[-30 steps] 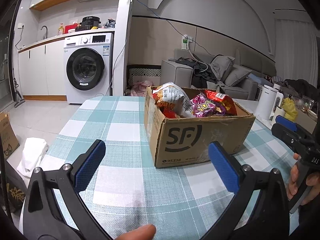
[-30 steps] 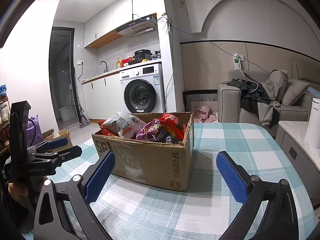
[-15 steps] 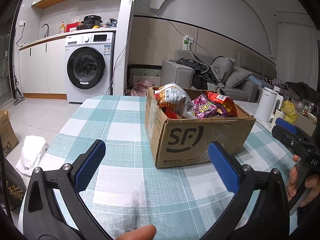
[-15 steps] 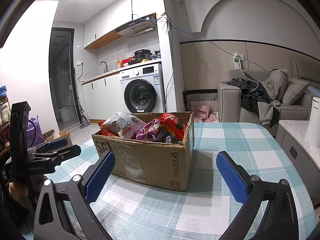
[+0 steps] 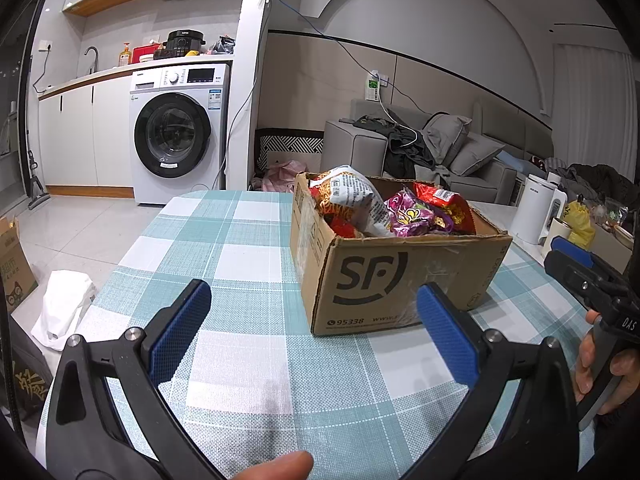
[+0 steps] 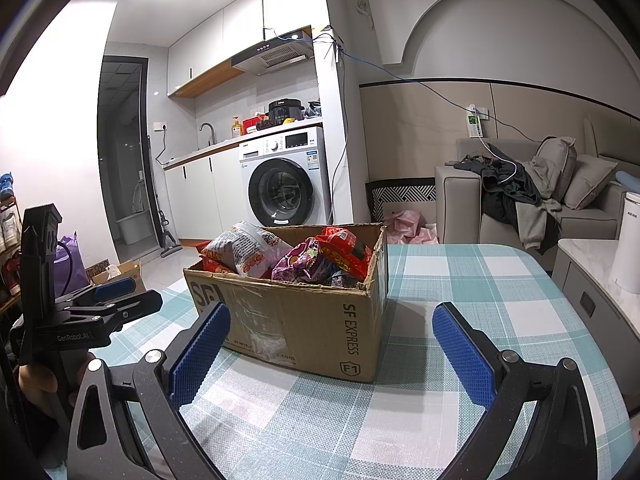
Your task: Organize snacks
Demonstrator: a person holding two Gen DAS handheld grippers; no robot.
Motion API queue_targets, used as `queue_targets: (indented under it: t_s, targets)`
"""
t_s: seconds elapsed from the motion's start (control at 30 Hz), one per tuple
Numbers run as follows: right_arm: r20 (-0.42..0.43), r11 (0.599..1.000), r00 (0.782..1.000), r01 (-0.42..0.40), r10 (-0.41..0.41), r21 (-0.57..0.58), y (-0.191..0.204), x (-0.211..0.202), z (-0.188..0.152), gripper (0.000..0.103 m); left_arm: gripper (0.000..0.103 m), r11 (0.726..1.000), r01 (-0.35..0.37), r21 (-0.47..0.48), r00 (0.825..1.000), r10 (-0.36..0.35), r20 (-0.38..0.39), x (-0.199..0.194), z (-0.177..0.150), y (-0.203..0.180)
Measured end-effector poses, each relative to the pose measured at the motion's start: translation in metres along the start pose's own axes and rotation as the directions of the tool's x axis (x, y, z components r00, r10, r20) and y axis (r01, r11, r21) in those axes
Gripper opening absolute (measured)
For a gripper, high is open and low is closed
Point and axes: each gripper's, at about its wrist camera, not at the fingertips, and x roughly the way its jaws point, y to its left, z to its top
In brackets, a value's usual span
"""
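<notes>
1. Snack bags (image 5: 384, 208) sit heaped in an open cardboard box (image 5: 400, 276), centre right of the left wrist view and centre of the right wrist view. The box stands on the table (image 5: 240, 248) with its checked cloth. No bag lies loose on the cloth in either view.
2. Left gripper (image 5: 312, 320): released, jaws wide apart, nothing between them, low in frame short of the box. It also shows at left of the right wrist view.
3. Right gripper (image 6: 332, 344): also released and empty, aimed at the box corner. A hand (image 5: 600, 372) holds it at right edge of the left wrist view.
4. Stage unclear: bags all in the box fits either a sort-out yet to come or a finished pack-in.
5. Risk: bags piled above the rim, the white one (image 5: 356, 196) leaning at the top; a tug on 1 could likely spill its neighbours.
6. Risk: glossy puffed bags may slip or get crushed under a hard pinch.
7. Risk: box looks light, with a torn rim (image 6: 370, 276); a nudge from either gripper could slide it across the cloth.
</notes>
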Motion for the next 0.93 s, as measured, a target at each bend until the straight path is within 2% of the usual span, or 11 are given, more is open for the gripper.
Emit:
queue_targets:
  t_s: [0.93]
  targets:
    - [-0.001, 1.000, 1.000, 0.000, 0.000, 0.001, -0.0002, -0.0002, 0.0007, 0.103, 0.102, 1.000, 0.000, 0.004, 1.000, 0.000, 0.004, -0.0001, -0.0004, -0.0011]
